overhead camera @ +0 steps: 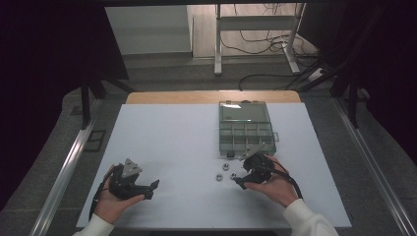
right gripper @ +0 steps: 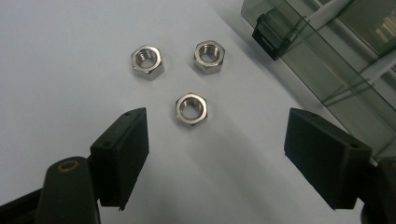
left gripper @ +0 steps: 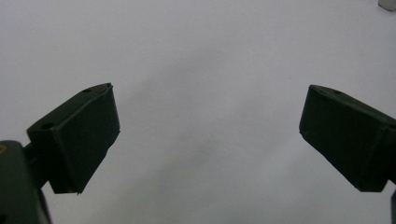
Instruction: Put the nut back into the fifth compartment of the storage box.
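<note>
Three steel hex nuts lie loose on the white table (overhead camera: 172, 142), just in front of a clear compartment box (overhead camera: 246, 129). My right gripper (overhead camera: 242, 172) is open and points at them. In the right gripper view the nearest nut (right gripper: 191, 108) lies just beyond the gap between the spread jaws of the right gripper (right gripper: 217, 123). The other two nuts (right gripper: 147, 60) (right gripper: 209, 56) lie farther off, side by side. The left gripper (overhead camera: 151, 189) rests in a hand near the front left. In its own view the left gripper (left gripper: 208, 100) is open over bare table, holding nothing.
The box's clear wall (right gripper: 336, 60) and black latch (right gripper: 270, 30) stand close on the right of the right gripper view. A wooden strip (overhead camera: 211, 97) borders the table's far edge. Metal rails (overhead camera: 64, 172) run along both sides, and cables (overhead camera: 265, 44) lie on the floor beyond.
</note>
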Tool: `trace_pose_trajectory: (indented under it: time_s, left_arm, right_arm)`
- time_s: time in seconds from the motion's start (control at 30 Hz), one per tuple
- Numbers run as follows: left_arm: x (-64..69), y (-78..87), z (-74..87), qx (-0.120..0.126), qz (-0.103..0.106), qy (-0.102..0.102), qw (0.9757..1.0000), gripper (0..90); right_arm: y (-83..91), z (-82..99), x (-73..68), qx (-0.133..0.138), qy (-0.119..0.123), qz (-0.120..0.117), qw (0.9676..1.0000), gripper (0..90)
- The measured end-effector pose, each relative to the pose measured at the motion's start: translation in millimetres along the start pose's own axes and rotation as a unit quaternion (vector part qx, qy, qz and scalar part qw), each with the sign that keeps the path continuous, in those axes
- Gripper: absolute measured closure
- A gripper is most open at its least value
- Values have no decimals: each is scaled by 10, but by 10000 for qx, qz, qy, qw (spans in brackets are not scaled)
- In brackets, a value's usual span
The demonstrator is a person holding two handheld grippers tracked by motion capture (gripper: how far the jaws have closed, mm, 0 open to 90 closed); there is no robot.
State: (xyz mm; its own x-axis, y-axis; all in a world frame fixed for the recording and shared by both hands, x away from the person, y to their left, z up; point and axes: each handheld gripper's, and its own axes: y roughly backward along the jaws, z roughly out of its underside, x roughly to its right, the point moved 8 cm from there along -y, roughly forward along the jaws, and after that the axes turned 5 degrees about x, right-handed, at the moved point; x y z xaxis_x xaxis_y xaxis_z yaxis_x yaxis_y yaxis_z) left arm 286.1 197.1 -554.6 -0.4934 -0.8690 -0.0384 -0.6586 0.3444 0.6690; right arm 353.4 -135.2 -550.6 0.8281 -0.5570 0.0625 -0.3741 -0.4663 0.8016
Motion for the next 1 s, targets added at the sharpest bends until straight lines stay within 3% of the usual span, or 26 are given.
trace_pose_trajectory:
  time_s: [0.23, 0.37, 0.57, 0.7, 0.77, 1.0]
  left_arm:
    - [60, -45, -9, -60, 42, -103, 9999, 53]
    - [77, -67, -18, -100, 64, -148, 9998, 53]
    - [67, -85, -15, -130, 68, -142, 9998, 54]
    - [53, -71, -8, -116, 54, -132, 9998, 54]
    - [50, -68, -5, -121, 48, -132, 9998, 55]
    - [27, -55, 24, -136, 21, -89, 9999, 56]
  right_arm:
    - [-141, -48, -5, -254, 24, -12, 9997, 278]
    - [-242, -18, -31, -558, 24, -86, 9984, 338]
    - [-308, -50, -68, -681, 58, -168, 9975, 400]
    - [-362, -60, -102, -914, 166, -113, 9956, 547]
    - [-360, -65, -118, -950, 166, -201, 9951, 609]
    - [-357, -73, -129, -1114, 47, -291, 9933, 702]
